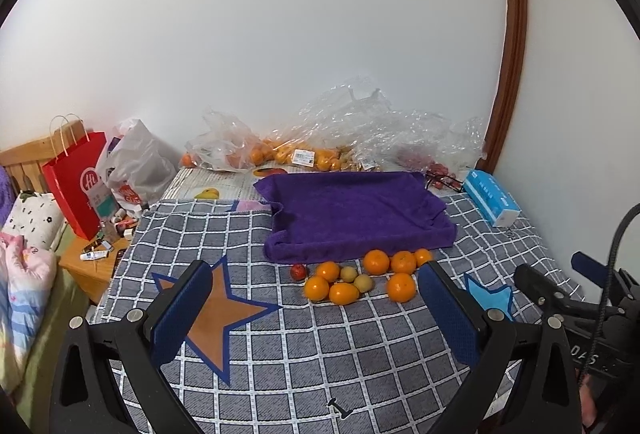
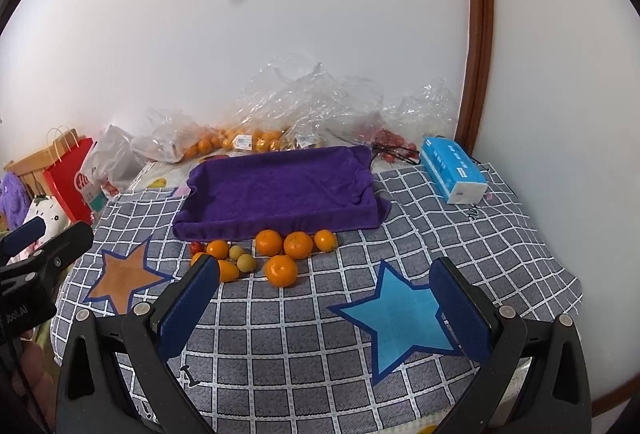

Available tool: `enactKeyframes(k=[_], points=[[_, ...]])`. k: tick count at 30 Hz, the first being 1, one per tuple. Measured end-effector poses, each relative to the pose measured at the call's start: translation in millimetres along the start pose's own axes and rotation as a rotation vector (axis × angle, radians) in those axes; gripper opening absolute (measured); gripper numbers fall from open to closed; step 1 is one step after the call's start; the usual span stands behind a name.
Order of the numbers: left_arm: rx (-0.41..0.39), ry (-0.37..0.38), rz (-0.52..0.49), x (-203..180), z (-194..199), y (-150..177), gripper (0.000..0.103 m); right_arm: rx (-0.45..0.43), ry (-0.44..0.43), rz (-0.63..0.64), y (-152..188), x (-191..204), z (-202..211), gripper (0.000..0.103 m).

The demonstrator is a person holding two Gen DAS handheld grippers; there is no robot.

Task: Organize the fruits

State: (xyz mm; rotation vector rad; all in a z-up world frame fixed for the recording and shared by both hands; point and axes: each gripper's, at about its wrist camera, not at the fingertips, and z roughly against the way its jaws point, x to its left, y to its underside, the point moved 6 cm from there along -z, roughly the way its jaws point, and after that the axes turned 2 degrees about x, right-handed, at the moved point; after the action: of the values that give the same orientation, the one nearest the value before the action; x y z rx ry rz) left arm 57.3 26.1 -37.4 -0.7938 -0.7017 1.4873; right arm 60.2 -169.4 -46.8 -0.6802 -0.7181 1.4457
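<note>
2 grippers, left gripper (image 1: 314, 300) and right gripper (image 2: 324, 292), spread; oranges (image 2: 281, 270) before purple tray (image 2: 280, 190).

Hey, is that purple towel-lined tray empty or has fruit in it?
Empty: the purple tray shows only bare cloth; the oranges lie in front of it.

Checked cloth (image 2: 360, 314): grey with white grid, one brown star (image 2: 122, 276), one blue star (image 2: 400, 318). Towel (image 2: 280, 190): solid purple. Fruit just beside the towel: oranges (image 2: 281, 271) orange, one small fruit (image 2: 195, 247) red.
</note>
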Motion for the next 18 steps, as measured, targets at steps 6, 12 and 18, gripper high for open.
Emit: enactKeyframes(k=[6, 12, 18], points=[[-0.035, 0.016, 0.007, 7.4, -3.9, -2.4, 0.103, 0.008, 0.014, 0.028, 3.0, 6.8, -9.8, 0.103], [0.0, 0.025, 0.079, 26.1, -27.7, -3.6, 0.103, 0.015, 0.014, -0.001, -0.5, 7.2, -28.5, 0.103], [0.031, 0.034, 0.103, 38.1, -60.8, 2.3, 0.103, 0.029, 0.032, 0.049, -1.8, 11.1, -59.5, 0.103]])
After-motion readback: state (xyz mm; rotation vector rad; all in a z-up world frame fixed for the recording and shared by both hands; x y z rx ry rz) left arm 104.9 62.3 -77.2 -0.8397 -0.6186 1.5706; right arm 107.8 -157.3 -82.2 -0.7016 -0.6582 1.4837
